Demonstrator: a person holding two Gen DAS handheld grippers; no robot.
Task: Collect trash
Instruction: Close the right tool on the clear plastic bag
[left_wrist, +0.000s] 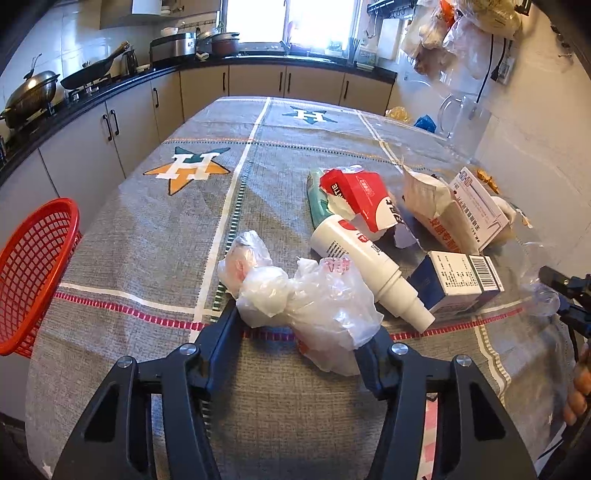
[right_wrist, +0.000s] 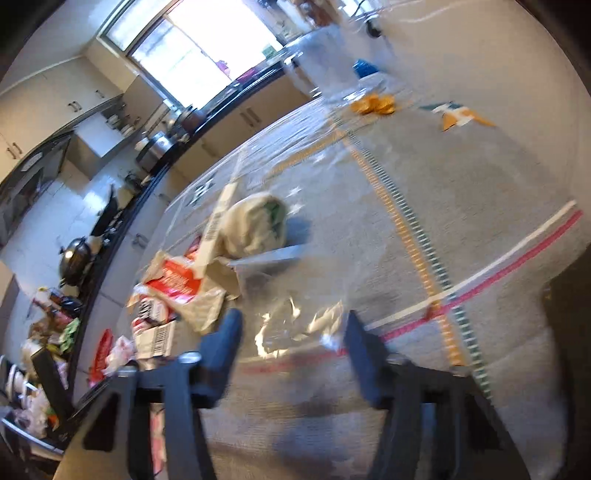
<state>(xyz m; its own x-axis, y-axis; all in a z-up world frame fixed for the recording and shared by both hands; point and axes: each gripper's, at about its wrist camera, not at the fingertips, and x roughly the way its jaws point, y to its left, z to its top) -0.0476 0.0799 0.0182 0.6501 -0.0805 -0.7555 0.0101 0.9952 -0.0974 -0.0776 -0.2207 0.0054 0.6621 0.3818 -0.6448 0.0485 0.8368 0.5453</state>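
A crumpled white plastic bag (left_wrist: 295, 295) lies near the table's front edge. My left gripper (left_wrist: 303, 332) is shut on it: one finger touches its left side and its edge drapes over the other. Behind it lie a white bottle (left_wrist: 362, 266), a torn red-and-white carton (left_wrist: 364, 199), a blue-and-white box (left_wrist: 458, 280) and a brown paper bag (left_wrist: 428, 199). At the right edge my right gripper (left_wrist: 554, 291) meets crumpled clear plastic (left_wrist: 543, 299). In the blurred right wrist view the clear plastic (right_wrist: 295, 325) sits between my right gripper's (right_wrist: 291, 332) parted fingers, with a gap beside one finger.
A red mesh basket (left_wrist: 33, 273) hangs off the table's left edge. A clear jug (left_wrist: 461, 122) and orange wrappers (right_wrist: 373, 103) stand at the far right by the wall. Kitchen counters with pans run behind. A person's hand (left_wrist: 580, 384) shows at the right.
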